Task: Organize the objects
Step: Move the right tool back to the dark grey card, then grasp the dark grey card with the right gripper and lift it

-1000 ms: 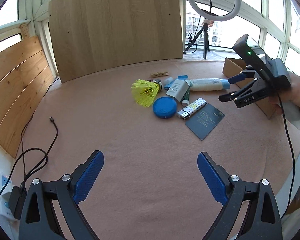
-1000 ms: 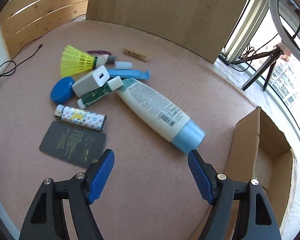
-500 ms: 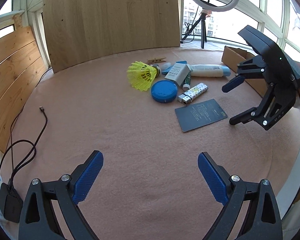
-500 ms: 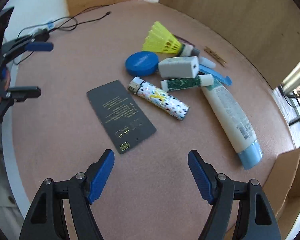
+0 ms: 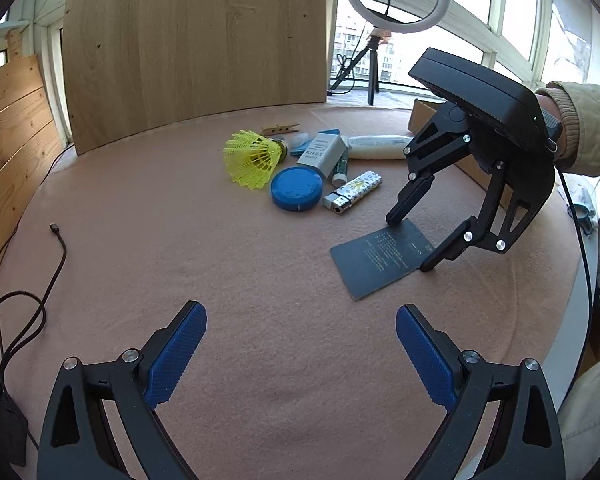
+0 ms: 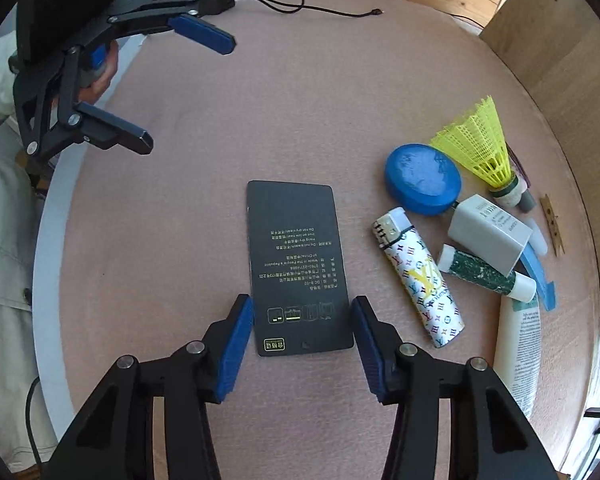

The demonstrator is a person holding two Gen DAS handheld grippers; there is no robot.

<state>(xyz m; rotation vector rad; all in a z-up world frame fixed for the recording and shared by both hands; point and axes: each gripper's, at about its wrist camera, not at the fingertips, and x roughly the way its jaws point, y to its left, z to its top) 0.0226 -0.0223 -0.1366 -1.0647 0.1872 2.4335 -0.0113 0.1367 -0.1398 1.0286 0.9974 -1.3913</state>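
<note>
The right gripper (image 6: 302, 322) points steeply down at the table (image 6: 300, 100), and its jaws stand on the two long sides of the black card (image 6: 298, 264), at the card's near end. They have just been closing, but I cannot tell whether the blue pads (image 6: 236, 344) already press the edges; a thin gap seems to remain on each side. The card lies flat on the pink cloth of the table, so the main risk is here: a thin sheet gives the jaws almost nothing to hold. If they close while too high, they may slip over the top; if too low, they may catch the cloth and wrinkle it. A squeeze across the width can also bend the card and make it spring out.

The left gripper (image 5: 300, 356) hangs above bare cloth with its jaws wide open and holds nothing, so it cannot steady the card.

Farther on lie the patterned lighter (image 6: 420, 276), the blue round lid (image 6: 422, 178), the green tube (image 6: 486, 274), the grey charger (image 6: 490, 232) and the yellow shuttlecock (image 6: 478, 140), close together. I judge that a card sliding sideways may push the lighter, its nearest neighbour. The cardboard box (image 5: 424, 114) at the far edge is probably the goal, and a weak hold may drop the card on the way.
</note>
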